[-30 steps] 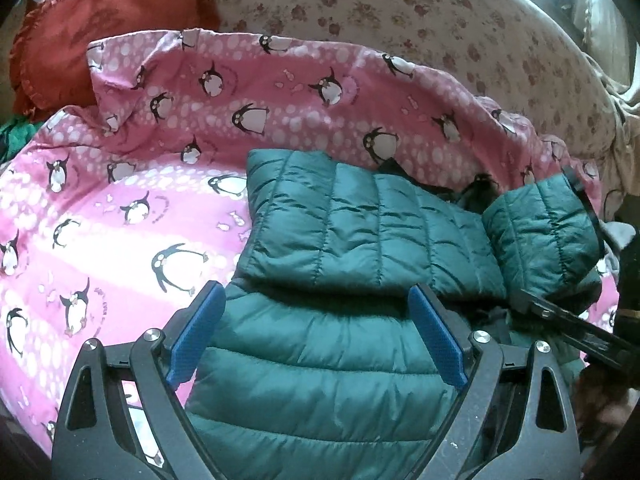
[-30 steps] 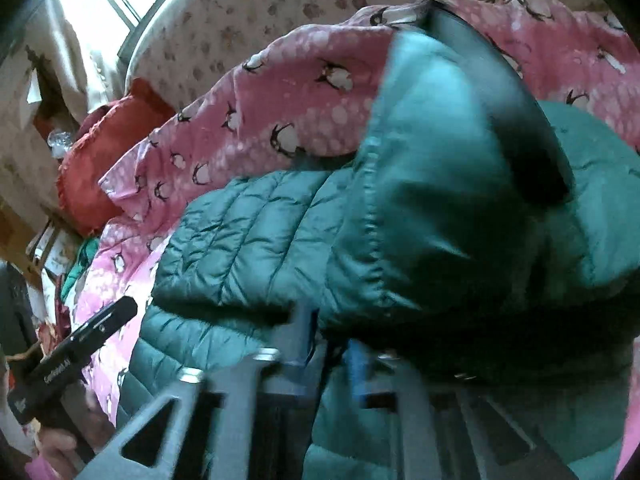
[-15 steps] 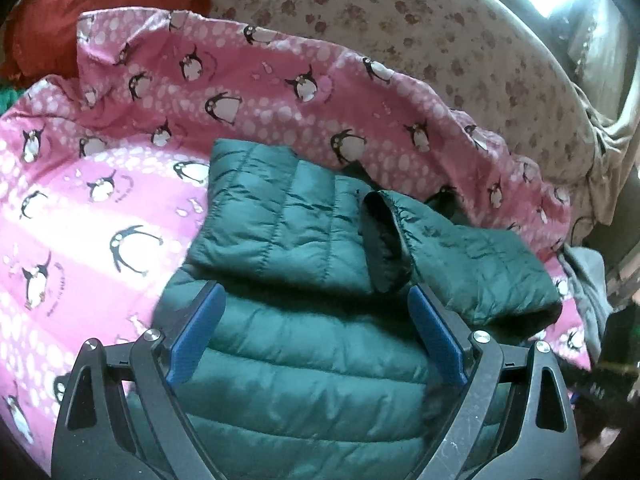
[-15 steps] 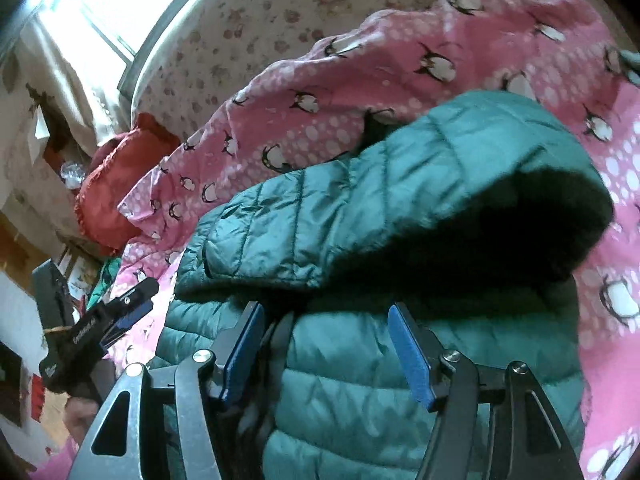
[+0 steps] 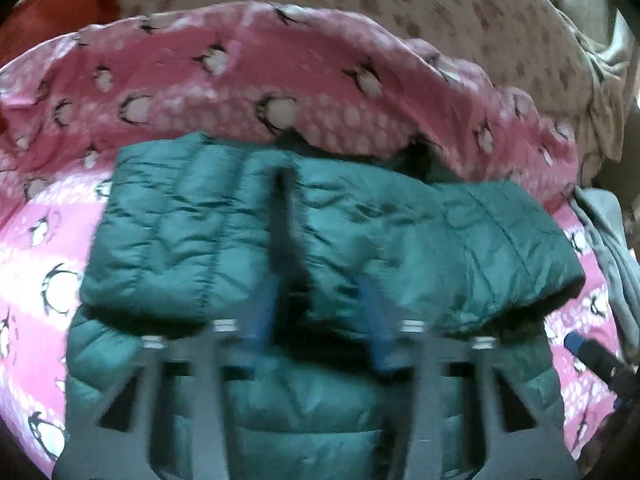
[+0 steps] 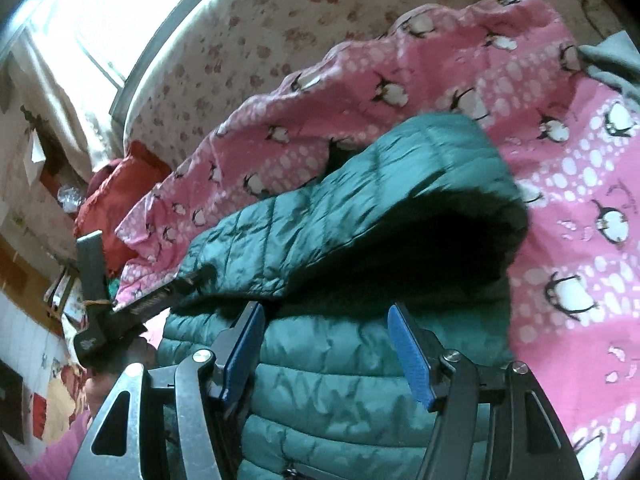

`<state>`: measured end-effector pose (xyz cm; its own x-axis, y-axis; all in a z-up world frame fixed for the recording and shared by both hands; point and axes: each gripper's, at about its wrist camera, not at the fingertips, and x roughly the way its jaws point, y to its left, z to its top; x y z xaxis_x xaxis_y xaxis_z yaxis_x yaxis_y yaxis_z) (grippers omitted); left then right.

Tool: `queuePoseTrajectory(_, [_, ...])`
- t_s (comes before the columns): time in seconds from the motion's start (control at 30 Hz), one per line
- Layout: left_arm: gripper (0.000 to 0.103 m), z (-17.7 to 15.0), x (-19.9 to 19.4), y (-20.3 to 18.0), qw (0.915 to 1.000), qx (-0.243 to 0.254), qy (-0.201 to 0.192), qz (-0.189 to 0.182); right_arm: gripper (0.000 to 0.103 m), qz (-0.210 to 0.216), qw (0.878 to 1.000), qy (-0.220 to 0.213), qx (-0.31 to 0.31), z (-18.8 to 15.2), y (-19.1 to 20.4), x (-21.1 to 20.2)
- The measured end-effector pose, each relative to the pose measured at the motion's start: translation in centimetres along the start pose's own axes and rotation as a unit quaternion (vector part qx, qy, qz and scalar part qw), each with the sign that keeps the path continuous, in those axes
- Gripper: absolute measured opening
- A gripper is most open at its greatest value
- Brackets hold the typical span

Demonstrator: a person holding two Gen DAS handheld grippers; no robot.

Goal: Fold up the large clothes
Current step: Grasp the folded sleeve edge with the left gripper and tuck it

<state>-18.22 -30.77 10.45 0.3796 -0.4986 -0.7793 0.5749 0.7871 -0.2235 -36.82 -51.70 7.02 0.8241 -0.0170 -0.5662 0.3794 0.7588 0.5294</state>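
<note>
A dark green quilted puffer jacket point(image 5: 320, 420) lies on a pink penguin-print blanket point(image 5: 240, 80). Both sleeves are folded across its upper body, the left sleeve point(image 5: 176, 232) and the right sleeve point(image 5: 460, 248) meeting near the middle. My left gripper point(image 5: 316, 320) hovers low over the sleeves, its blue pads partly closed with nothing between them; the view is blurred. My right gripper point(image 6: 326, 356) is open and empty, just in front of the folded right sleeve point(image 6: 360, 200) over the jacket body point(image 6: 340, 420). The left gripper also shows in the right wrist view point(image 6: 188, 284).
A floral-print cushion back point(image 5: 400, 12) rises behind the blanket. A red ruffled pillow point(image 6: 120, 196) lies at the far left. Grey cloth point(image 5: 612, 248) lies at the right edge. A bright window point(image 6: 100, 20) is behind.
The right gripper let go of the right sleeve, which now lies folded across the jacket, and drew back open. The left gripper moved forward over the sleeves and its jaws narrowed.
</note>
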Motion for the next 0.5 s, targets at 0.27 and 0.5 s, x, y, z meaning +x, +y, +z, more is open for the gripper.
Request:
queuePoseTrajectory(0.27, [0.011, 3.1, -4.6, 2.0, 0.9978, -0.013, -0.064, -0.011, 0.062, -0.027, 0.998, -0.032, 0.037, 0.4, -2.6, -3.2])
queuePoseTrajectory(0.5, [0.005, 4.9, -7.3, 8.2, 0.9934, -0.038, -0.101, 0.038, 0.062, -0.039, 0.998, -0.030, 0.048, 1.2, -3.7, -4.2])
